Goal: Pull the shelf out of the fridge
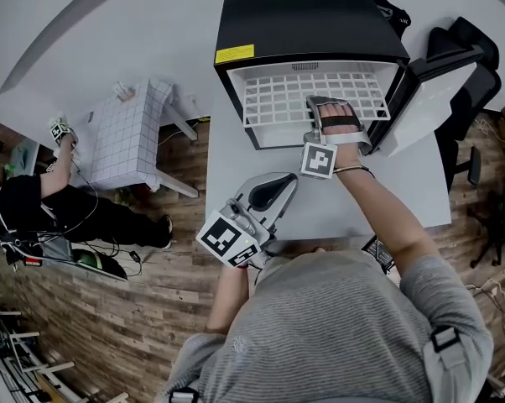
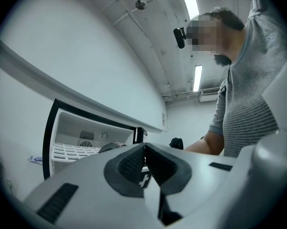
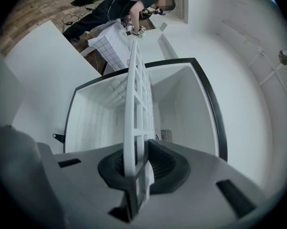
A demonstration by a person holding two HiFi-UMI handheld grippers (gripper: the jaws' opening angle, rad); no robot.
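At the fridge [image 1: 307, 19] mouth your right gripper [image 3: 138, 165] pinches the grid shelf [image 1: 294, 91] by its front edge. Left gripper [image 2: 144, 162] jaws are pressed together, empty. Most of the pull looks left.

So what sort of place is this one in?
Probably an office-like recording room, not a kitchen: the small fridge sits on a plain white table, an office chair stands beside it, and another person works nearby.

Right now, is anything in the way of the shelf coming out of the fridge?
Nothing blocks it yet. The right tool is clamped on the front edge of the shelf, and the door stands open aside. Only the shut left tool sits farther out, near the person, apart from the shelf.
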